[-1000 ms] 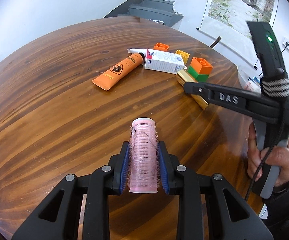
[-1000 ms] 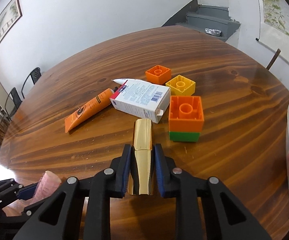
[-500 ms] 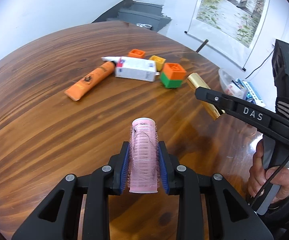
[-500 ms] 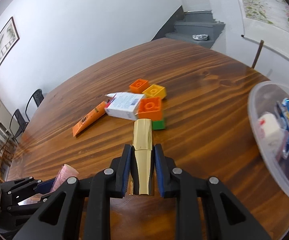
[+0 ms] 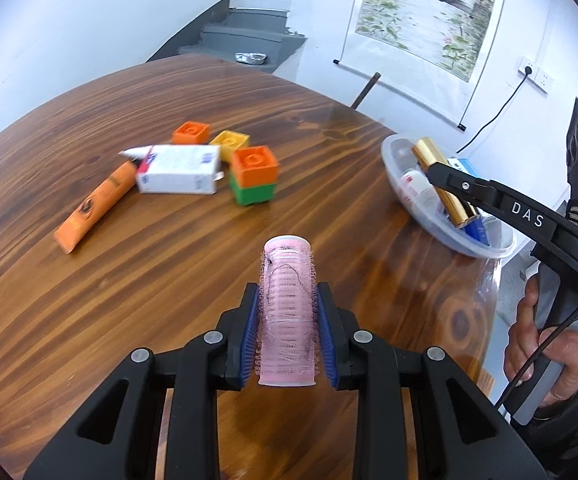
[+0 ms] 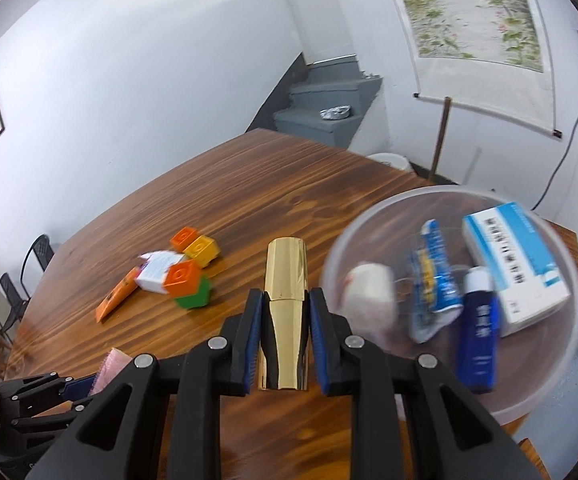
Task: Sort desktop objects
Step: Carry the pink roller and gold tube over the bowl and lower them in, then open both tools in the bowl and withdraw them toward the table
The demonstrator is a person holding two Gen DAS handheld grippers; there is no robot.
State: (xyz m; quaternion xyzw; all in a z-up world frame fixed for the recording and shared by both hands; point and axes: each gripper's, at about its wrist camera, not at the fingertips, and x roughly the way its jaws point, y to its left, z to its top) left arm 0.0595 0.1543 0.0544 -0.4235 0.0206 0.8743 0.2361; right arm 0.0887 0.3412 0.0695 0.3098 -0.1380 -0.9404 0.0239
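Note:
My left gripper is shut on a pink hair roller, held above the wooden table. My right gripper is shut on a gold lipstick tube; from the left wrist view that gold tube hangs over the clear plastic bowl at the table's right edge. On the table lie an orange tube, a white box, an orange-on-green block stack, an orange block and a yellow block.
The clear bowl holds a blue-and-white box, a dark blue bottle, a blue tube and a white item. A hand grips the right gripper's handle. Grey stairs and a hanging scroll painting stand behind.
Both grippers have swung right with their loads. The gold tube has gone from beside the blocks to over the bowl. The roller has followed, and the blocks now lie farther left.

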